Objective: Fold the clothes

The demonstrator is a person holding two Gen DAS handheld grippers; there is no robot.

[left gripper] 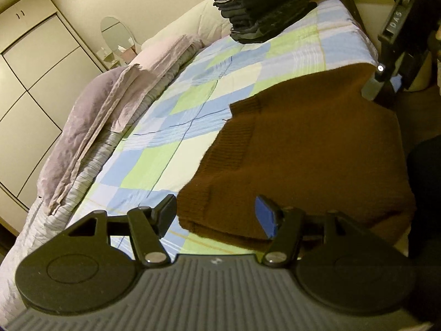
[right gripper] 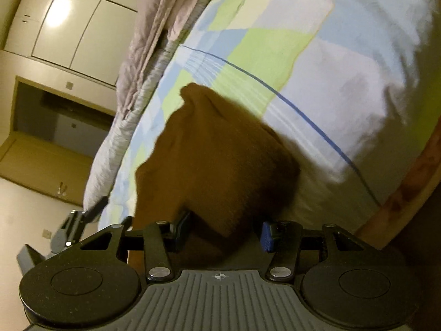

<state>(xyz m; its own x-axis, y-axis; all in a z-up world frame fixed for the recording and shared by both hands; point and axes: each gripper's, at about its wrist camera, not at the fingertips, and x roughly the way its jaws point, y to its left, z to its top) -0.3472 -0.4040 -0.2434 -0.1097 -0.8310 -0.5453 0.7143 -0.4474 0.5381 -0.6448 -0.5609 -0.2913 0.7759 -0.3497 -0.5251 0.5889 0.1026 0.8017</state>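
Mid-fold on the bed: your left claw gapes empty beside the sweater, your right claw apparently gripping a blurred fold; lay it flat next.

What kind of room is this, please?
Most likely a bedroom: a bed with a checked sheet, a rolled quilt along its far side, and a built-in wardrobe against the wall.
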